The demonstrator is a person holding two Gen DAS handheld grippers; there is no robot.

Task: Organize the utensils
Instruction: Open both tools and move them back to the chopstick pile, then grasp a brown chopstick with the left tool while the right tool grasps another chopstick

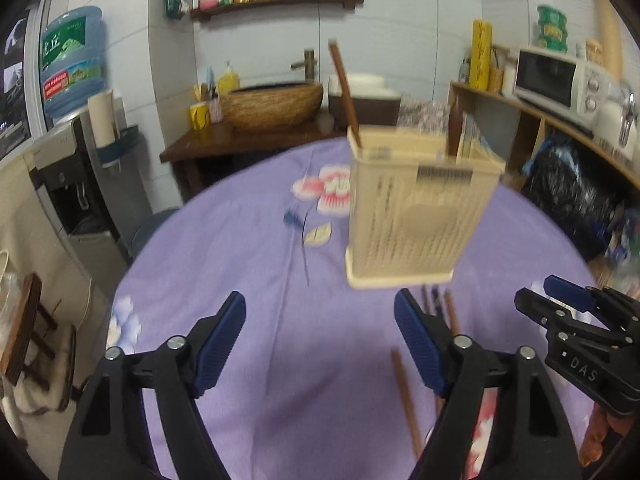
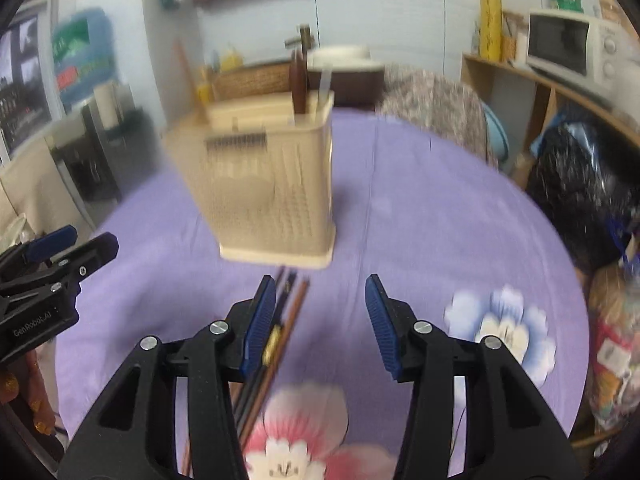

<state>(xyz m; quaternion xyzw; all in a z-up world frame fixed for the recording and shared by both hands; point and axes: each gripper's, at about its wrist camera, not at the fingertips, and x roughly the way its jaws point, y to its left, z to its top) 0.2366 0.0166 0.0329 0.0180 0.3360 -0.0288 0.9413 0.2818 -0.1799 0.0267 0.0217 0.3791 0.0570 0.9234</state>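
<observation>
A beige perforated utensil holder stands on the purple tablecloth; it also shows in the right wrist view. A brown chopstick and a dark brown handle stick up out of it. Several chopsticks lie on the cloth in front of the holder, also in the right wrist view. My left gripper is open and empty, left of the loose chopsticks. My right gripper is open and empty, just right of them; it shows at the left view's right edge.
The round table has a flowered purple cloth. Behind it stand a woven basin, a water dispenser and a shelf with a microwave. A black bag sits at the right.
</observation>
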